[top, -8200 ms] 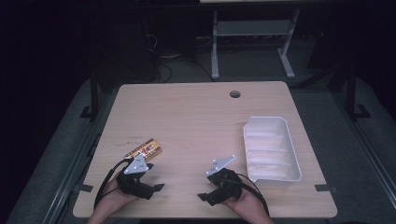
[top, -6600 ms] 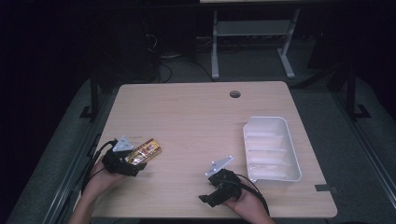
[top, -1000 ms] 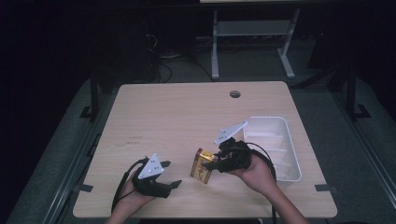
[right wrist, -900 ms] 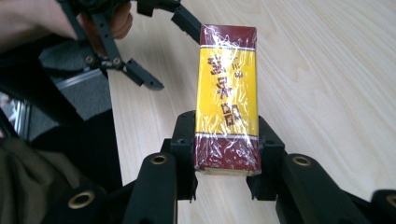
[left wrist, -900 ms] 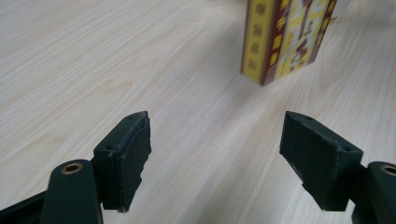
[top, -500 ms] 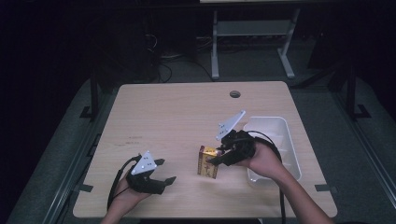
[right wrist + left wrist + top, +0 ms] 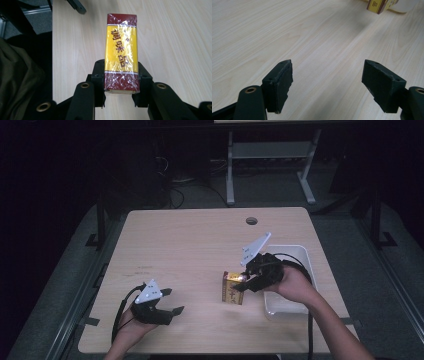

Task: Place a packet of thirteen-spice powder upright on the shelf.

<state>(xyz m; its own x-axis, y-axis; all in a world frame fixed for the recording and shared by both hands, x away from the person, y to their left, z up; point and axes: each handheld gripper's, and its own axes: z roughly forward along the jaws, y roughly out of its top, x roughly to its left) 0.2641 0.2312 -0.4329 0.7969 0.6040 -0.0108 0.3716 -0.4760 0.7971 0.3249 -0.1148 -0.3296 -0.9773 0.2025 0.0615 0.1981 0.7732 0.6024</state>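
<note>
High view: my right claw (image 7: 246, 284), right of centre in the frame, is clamped on the yellow-and-maroon wrapped box (image 7: 233, 288), which hangs over the wooden surface (image 7: 200, 245) just left of the white tray (image 7: 307, 257). In the right gripper view the pads pinch the box's near end. My left claw (image 7: 170, 301), lower left, stands spread apart with nothing between its pads.

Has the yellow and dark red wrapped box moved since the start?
Yes. The yellow and dark red wrapped box went from the table's left edge rightward, now beside the white plastic tray, clamped by the right gripper.
</note>
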